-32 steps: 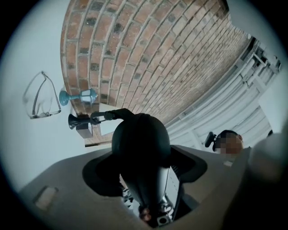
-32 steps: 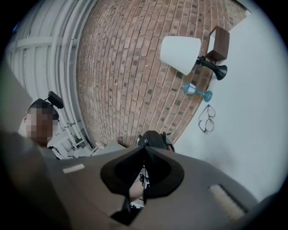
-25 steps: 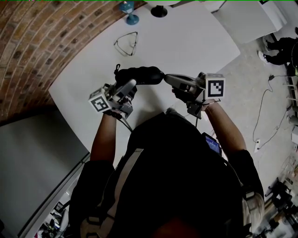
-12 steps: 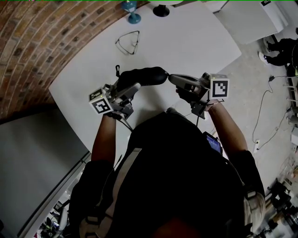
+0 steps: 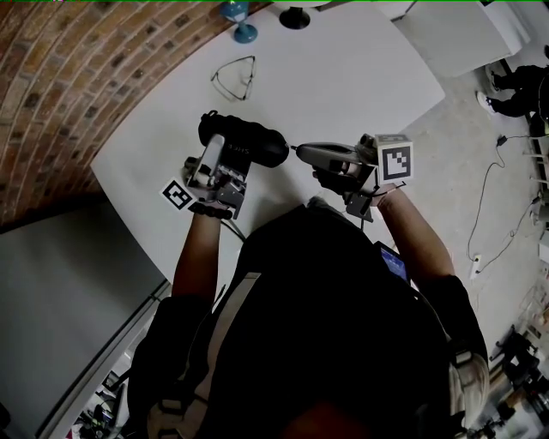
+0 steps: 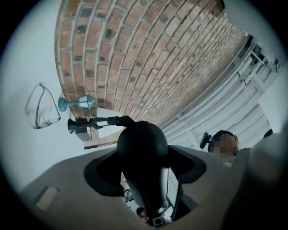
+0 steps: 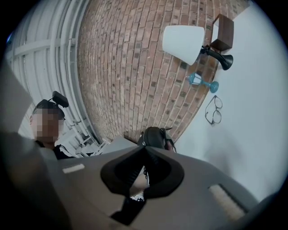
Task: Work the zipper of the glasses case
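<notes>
Once narrowed just now, left hand-held gripper (image 5: pixel 227 147) clamped round the glasses case (image 5: pixel 262 146); right hand-held gripper (image 5: pixel 298 148) fully closed.

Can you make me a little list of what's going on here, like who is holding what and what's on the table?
case: black, rounded
left gripper: clamped on the case; its jaws have just been closing
right gripper: shut, tips at the case's end; can't tell if they pinch anything
glasses: lying open on the table, apart from the case
goblet: blue, near the table's far edge
</notes>
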